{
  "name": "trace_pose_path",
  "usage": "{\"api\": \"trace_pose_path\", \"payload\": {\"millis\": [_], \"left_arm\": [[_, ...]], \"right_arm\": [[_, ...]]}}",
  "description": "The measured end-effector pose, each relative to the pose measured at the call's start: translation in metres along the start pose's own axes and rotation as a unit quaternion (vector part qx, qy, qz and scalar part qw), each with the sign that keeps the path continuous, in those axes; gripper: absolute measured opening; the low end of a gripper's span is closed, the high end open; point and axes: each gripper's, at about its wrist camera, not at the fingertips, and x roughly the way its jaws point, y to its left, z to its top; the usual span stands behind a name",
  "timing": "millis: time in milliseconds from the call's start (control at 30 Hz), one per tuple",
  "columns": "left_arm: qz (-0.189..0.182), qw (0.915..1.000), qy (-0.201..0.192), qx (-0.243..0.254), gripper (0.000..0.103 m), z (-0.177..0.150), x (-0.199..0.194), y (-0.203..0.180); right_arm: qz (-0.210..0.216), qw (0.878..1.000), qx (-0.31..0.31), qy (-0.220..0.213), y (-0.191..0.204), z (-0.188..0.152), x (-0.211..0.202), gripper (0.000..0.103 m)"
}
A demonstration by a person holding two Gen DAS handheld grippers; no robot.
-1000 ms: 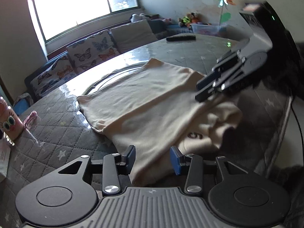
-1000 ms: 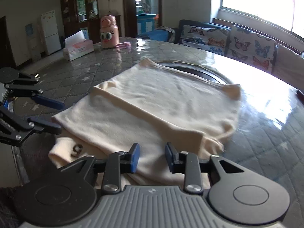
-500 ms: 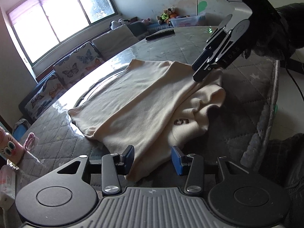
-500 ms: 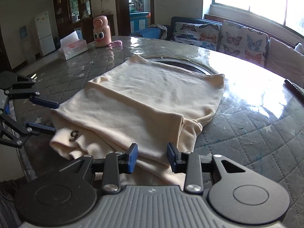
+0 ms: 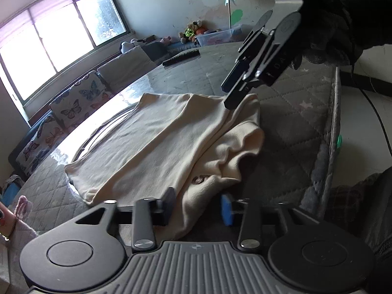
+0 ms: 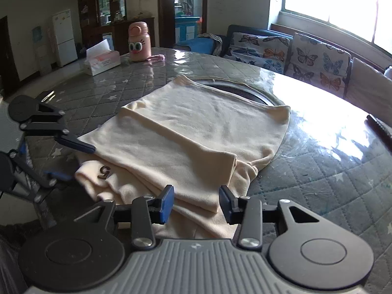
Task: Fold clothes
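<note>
A cream garment (image 5: 156,144) with a dark "5" (image 6: 104,172) lies folded on the round table (image 6: 318,171). My left gripper (image 5: 198,208) sits low at its near corner; its jaws are closing, with the cloth's corner between them and the right pad clear of the fabric. In the right wrist view the left gripper (image 6: 73,161) straddles that corner at the left. My right gripper (image 6: 196,204) hovers over the folded edge; its jaws are opening with cloth below the gap. A dark-gloved hand (image 5: 325,31) holds the right gripper (image 5: 232,93) above the garment's far corner.
A pink bottle (image 6: 138,41) and a tissue box (image 6: 101,58) stand at the table's far side. A remote (image 5: 181,57) lies near the other rim. The table's edge (image 5: 335,122) runs close by the garment. A sofa with butterfly cushions (image 6: 306,56) lines the window wall.
The right gripper's jaws have widened and it has risen off the garment's edge. The left gripper has rolled and come closer to the cloth's near corner.
</note>
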Motion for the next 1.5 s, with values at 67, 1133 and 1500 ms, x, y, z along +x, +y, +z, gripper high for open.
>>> {"api": "trace_pose_path", "payload": {"millis": [67, 1133, 1500], "left_arm": [[-0.001, 0.9997, -0.004, -0.025, 0.015, 0.003, 0.001, 0.008], [0.03, 0.9909, 0.001, -0.131, 0.045, -0.014, -0.014, 0.038], [0.063, 0.9915, -0.005, -0.114, 0.009, -0.015, -0.02, 0.043]], "right_arm": [[0.002, 1.0, -0.011, -0.001, 0.002, -0.001, -0.005, 0.05], [0.048, 0.999, -0.017, -0.005, 0.005, 0.031, 0.032, 0.011], [0.042, 0.999, -0.004, -0.025, 0.008, 0.031, 0.027, 0.006]]}}
